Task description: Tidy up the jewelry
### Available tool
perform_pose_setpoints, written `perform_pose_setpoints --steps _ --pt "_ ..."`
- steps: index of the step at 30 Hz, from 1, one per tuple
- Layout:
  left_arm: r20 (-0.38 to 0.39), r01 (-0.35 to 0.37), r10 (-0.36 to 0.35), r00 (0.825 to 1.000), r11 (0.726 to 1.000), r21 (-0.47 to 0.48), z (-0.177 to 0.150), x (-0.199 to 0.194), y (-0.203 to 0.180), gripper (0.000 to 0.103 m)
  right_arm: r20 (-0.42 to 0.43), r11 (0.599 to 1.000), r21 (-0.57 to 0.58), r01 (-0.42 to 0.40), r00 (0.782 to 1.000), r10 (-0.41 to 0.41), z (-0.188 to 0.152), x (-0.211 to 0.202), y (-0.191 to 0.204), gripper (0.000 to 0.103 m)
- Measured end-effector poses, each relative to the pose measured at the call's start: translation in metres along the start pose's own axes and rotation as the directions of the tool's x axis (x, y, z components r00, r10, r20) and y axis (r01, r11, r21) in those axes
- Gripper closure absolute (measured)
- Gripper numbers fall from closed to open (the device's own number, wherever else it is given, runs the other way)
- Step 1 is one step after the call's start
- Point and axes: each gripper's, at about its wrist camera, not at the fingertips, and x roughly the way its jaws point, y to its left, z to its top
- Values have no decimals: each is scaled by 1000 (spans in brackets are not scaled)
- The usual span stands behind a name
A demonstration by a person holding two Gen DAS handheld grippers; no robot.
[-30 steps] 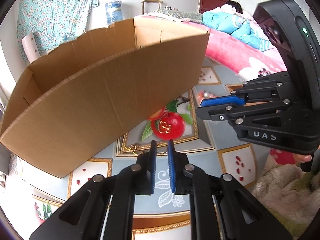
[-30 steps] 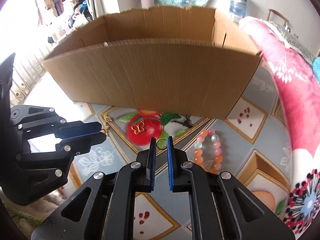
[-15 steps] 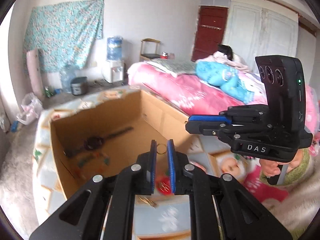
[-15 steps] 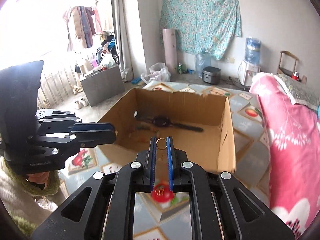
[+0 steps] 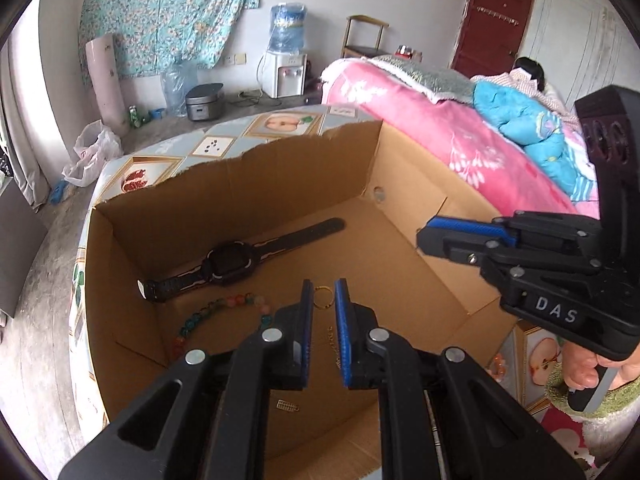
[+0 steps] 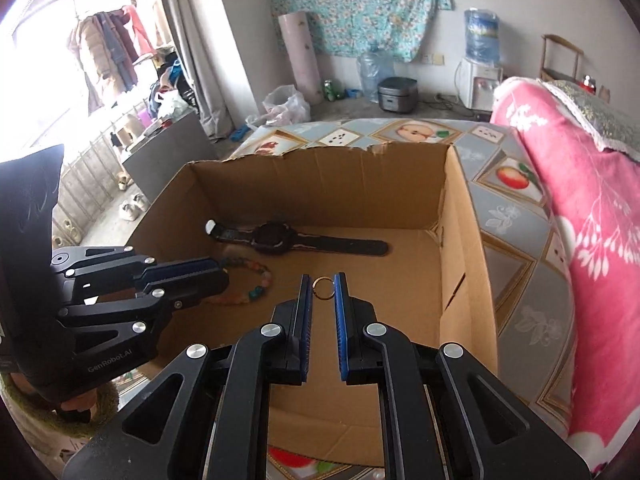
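Note:
My left gripper (image 5: 322, 285) hangs over the open cardboard box (image 5: 240, 184), shut on a small gold ring (image 5: 323, 307) at its fingertips. My right gripper (image 6: 322, 280) is over the same box (image 6: 320, 184), shut on a second gold ring (image 6: 322, 298). The two grippers hang side by side: the right one (image 5: 420, 236) shows in the left wrist view, the left one (image 6: 224, 276) in the right wrist view. On the box floor lie a black watch (image 5: 232, 264) (image 6: 276, 238), a coloured bead bracelet (image 5: 224, 308) (image 6: 256, 280) and a small gold charm (image 5: 287, 405).
The box stands on a table with a fruit-patterned cloth (image 6: 520, 220). A bed with a pink blanket (image 6: 580, 200) borders the table on the right, and a person (image 5: 528, 72) lies on it. A water dispenser (image 5: 286, 72) stands by the far wall.
Both grippers rose from the tablecloth in front of the box to above its open top, each carrying a gold ring. The inside of the box has come into view.

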Motion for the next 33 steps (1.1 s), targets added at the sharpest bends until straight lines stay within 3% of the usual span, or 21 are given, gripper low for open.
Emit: perform_pose_setpoints --steps 4,9,15,23,33 --pt "-35 -27 27 999 1000 -11 -2 10 2 91 40 1000 13 23 999 -23 1 -2 -4 79" --pt "-20 -48 48 999 998 -32 -1 8 0 75 89 999 35 35 995 -38 0 -10 -8 59" --pt "17 -70 71 997 997 -39 0 -6 -4 58 133 998 51 23 991 -30 -4 -24 -7 44" --pt "80 -96 99 992 995 -41 -3 -37 -7 39 201 999 43 8 979 -16 -4 -46 0 37" --pt "151 -109 116 982 993 -52 -32 -85 -5 26 270 999 26 -42 962 33 -12 -70 10 34"
